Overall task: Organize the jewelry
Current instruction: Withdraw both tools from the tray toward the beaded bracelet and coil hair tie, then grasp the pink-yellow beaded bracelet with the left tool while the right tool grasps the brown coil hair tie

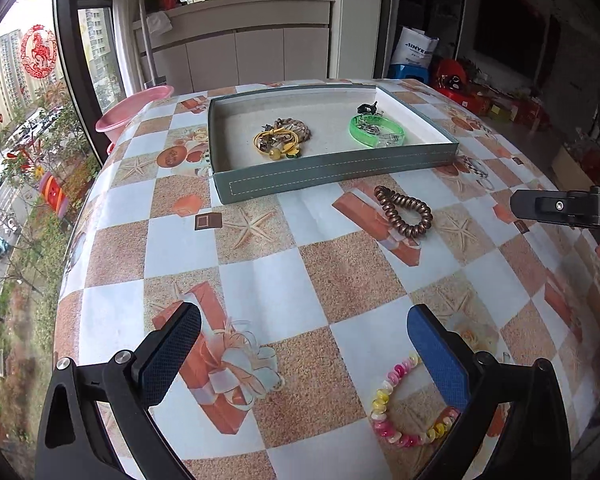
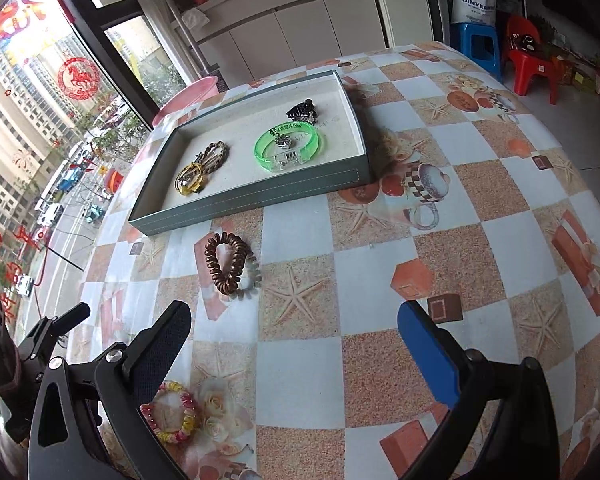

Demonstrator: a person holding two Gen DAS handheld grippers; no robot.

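Note:
A grey-green tray (image 1: 328,174) (image 2: 260,200) sits at the far side of the table. Inside it lie a green bangle (image 1: 376,130) (image 2: 288,148), a black hair clip (image 1: 368,109) (image 2: 302,112) and a yellow and brown bundle of hair ties (image 1: 282,140) (image 2: 200,166). A brown spiral hair tie (image 1: 404,210) (image 2: 226,264) lies on the cloth just in front of the tray. A pink and yellow spiral hair tie (image 1: 404,404) (image 2: 172,412) lies near me, by the left gripper's right finger. My left gripper (image 1: 304,344) and right gripper (image 2: 296,344) both stand open, holding nothing.
The round table wears a checked cloth with starfish and gift prints (image 1: 260,272) (image 2: 380,280). A pink basin (image 1: 136,106) (image 2: 188,96) stands beyond its far left edge by the window. Blue and red stools (image 2: 500,52) stand on the floor to the right.

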